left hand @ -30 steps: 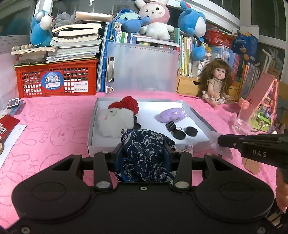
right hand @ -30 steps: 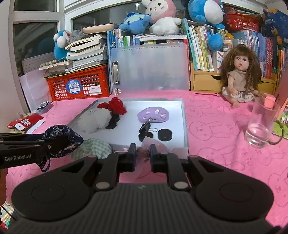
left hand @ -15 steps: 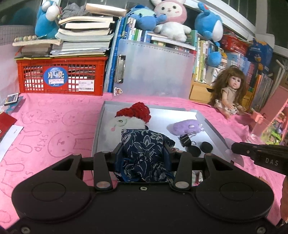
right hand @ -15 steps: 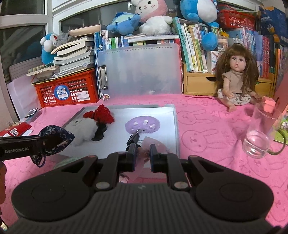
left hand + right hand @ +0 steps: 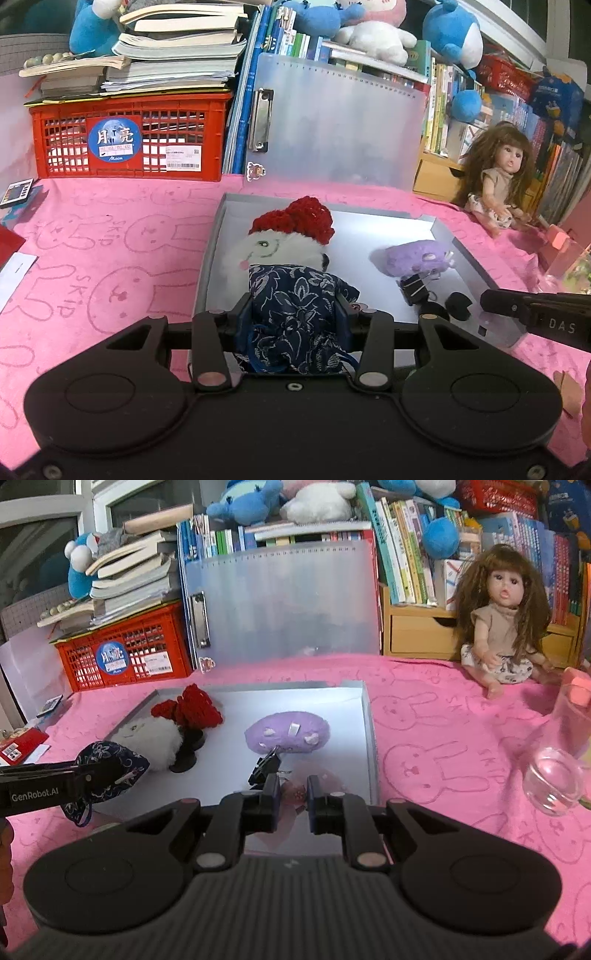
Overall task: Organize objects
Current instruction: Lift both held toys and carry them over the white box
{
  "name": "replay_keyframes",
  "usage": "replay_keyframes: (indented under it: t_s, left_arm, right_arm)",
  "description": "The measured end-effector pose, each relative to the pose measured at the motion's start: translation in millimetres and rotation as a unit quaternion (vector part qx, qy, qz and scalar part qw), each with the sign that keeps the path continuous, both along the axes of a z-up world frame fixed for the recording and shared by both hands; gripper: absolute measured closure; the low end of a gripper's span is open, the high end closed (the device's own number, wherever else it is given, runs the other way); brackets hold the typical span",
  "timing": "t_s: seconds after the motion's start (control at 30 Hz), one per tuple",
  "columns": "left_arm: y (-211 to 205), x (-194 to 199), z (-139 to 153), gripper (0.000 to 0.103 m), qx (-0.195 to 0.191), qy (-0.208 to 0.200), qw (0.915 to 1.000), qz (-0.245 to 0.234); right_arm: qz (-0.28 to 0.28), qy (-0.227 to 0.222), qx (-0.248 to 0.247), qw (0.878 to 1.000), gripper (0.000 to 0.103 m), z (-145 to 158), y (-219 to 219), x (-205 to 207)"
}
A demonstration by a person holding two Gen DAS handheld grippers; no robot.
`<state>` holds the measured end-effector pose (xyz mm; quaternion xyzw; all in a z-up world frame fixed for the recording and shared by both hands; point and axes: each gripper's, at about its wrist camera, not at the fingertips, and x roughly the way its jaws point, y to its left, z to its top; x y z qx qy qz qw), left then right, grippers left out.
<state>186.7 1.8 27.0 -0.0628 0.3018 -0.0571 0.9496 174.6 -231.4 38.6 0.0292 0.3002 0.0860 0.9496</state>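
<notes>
My left gripper (image 5: 294, 310) is shut on a navy floral pouch (image 5: 291, 288), held over the near left corner of the grey tray (image 5: 208, 266). The same pouch (image 5: 110, 764) shows at the left of the right wrist view. My right gripper (image 5: 291, 794) is shut on a thin, clear pinkish packet (image 5: 328, 779) above the tray's near right part. In the tray lie a white plush with a red knitted hat (image 5: 269, 251), a purple plush (image 5: 413, 254), a black binder clip (image 5: 415, 288) and black round caps (image 5: 458, 306).
The tray rests on a pink cloth. Behind it stand a red crate (image 5: 129, 140) stacked with books, a translucent clipboard (image 5: 332, 122) and bookshelves with plush toys. A doll (image 5: 506, 627) sits at the back right. A glass mug (image 5: 554, 782) stands to the right of the tray.
Both grippers have moved forward towards the tray, which now looks nearer and larger. The pouch and the packet stay gripped as before.
</notes>
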Motion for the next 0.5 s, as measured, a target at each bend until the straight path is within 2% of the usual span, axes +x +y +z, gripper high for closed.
replay_keyframes:
  t_s: [0.5]
  left_arm:
    - [-3.0, 45.3, -8.3, 0.061, 0.01, -0.007, 0.9999, 0.002]
  right_arm:
    - [0.001, 0.026, 0.014, 1.0, 0.085, -11.0, 2.8, 50.5]
